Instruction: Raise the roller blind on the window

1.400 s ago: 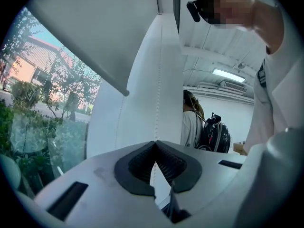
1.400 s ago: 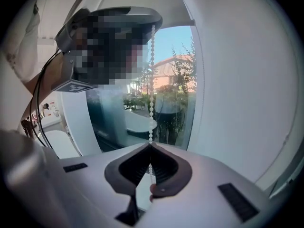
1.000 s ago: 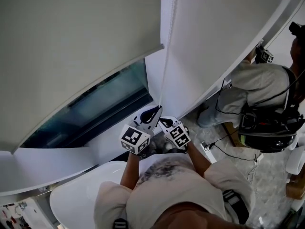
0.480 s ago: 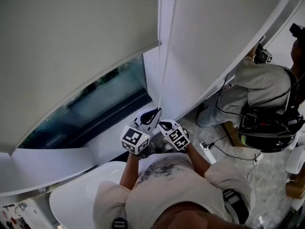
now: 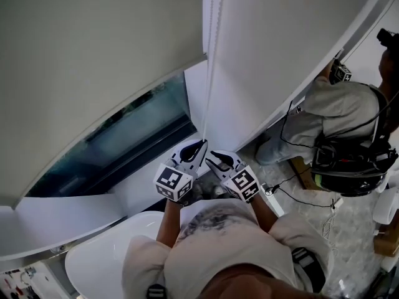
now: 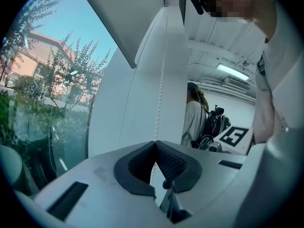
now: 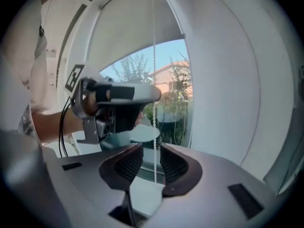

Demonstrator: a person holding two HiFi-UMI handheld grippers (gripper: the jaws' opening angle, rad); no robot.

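The left claw [image 5: 199,146] is closed. In the left gripper view the bead chain [image 5: 209,73] is seen pinched between its dark ribbed pads [image 6: 171,163]. The chain rises straight up from the tips, and a short piece of it hangs on below them.

The right claw [image 5: 212,155] is held just beside the left one, slightly lower in the head view. Its jaws stand apart. The chain runs down through the gap between them and is not pressed by either pad.

Both claws are pointed toward the white pillar [image 5: 227,104] beside the window, and the chain hangs in front of this pillar.

The roller blind [image 5: 93,42] is found to the left of the chain in the head view. The upper part of the window is covered by it, while a strip of window glass [image 5: 118,145] under its bottom edge is left uncovered. Trees and a building are seen through the glass in both gripper views.

Well apart, at the right side of the head view, another person [image 5: 330,108] is seen with a dark pack [image 5: 349,164] on the back.
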